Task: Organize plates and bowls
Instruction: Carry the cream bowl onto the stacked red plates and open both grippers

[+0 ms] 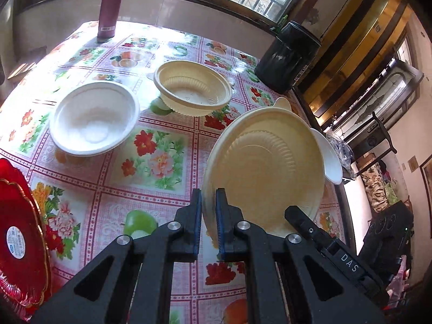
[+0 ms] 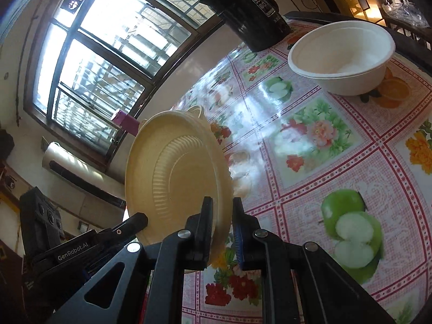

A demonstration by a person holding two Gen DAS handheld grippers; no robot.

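Observation:
Both grippers hold one beige plastic plate [image 1: 266, 167] upright above the table. My left gripper [image 1: 208, 199] is shut on its near rim. My right gripper [image 2: 222, 208] is shut on the same beige plate [image 2: 178, 172]; its finger [image 1: 297, 217] shows at the plate's lower right edge in the left wrist view. A beige ribbed bowl [image 1: 193, 87] sits mid-table, leaning on its side. A white bowl [image 1: 94, 118] sits left of it. Another white bowl [image 2: 341, 56] stands near the table's far right edge; its rim [image 1: 329, 159] peeks from behind the plate.
A red plate with gold trim [image 1: 21, 237] lies at the left edge. A purple bottle [image 1: 109, 8] stands at the far side. A black bin [image 1: 287, 56] stands at the far right corner. The floral tablecloth [image 1: 156, 162] covers the table.

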